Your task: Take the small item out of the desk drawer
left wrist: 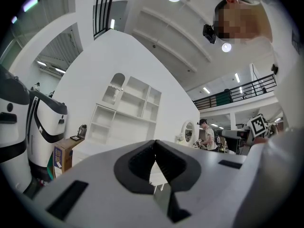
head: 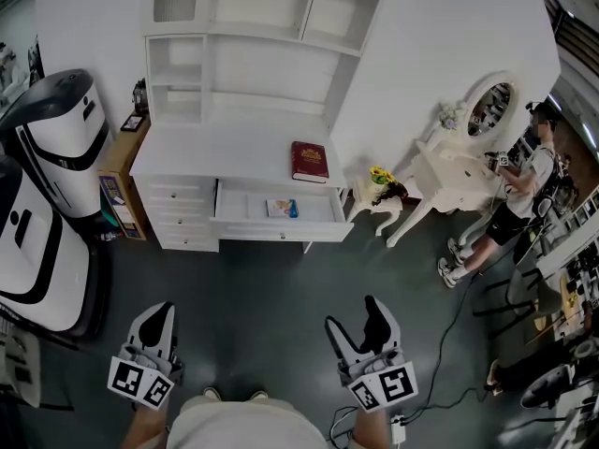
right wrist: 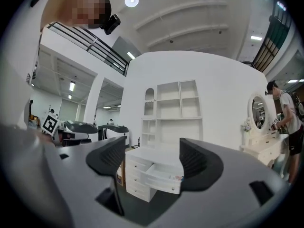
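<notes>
Lettering on red book (head: 309,160) too small to read; it lies on white desk surface (head: 215,155), just behind the open drawer (head: 281,232) holding the small item (head: 282,208). Left claw (head: 159,314) clenched, right claw (head: 354,320) released, nothing gripped; both near, well apart from drawer across dark floor (head: 271,293). Person (head: 519,195) stands far right at white vanity (head: 449,171).

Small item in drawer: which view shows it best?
Head view: it looks down into the open drawer, small item fully visible on its floor. Right gripper view shows only a sliver above the drawer front. Left gripper view doesn't show it.
</notes>
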`<act>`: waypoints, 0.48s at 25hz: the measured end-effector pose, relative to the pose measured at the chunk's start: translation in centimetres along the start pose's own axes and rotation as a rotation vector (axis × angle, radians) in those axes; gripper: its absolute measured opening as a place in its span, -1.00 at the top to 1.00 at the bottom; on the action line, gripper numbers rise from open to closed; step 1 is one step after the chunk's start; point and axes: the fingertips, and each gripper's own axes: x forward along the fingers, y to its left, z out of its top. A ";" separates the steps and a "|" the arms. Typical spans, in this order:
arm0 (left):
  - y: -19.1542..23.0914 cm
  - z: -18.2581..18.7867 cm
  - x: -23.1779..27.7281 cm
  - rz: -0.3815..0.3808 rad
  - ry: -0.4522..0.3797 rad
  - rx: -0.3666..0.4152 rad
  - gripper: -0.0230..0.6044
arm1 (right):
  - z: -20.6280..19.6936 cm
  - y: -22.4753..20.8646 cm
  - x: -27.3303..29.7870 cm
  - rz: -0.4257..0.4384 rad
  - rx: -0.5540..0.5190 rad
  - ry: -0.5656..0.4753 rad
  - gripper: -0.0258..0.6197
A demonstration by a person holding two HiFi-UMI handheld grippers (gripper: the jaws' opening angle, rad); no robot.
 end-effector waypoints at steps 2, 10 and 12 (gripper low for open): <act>-0.6 -0.3 0.3 0.004 0.004 0.001 0.88 | -0.1 -1.0 -0.2 0.000 -0.007 0.004 -0.39; -3.8 -1.9 1.2 0.018 0.022 0.009 0.88 | -2.2 -3.7 -1.4 0.025 -0.027 0.062 -0.63; -4.3 -2.4 1.2 0.027 0.034 0.009 0.88 | -2.7 -4.3 -1.6 0.027 -0.026 0.065 -0.63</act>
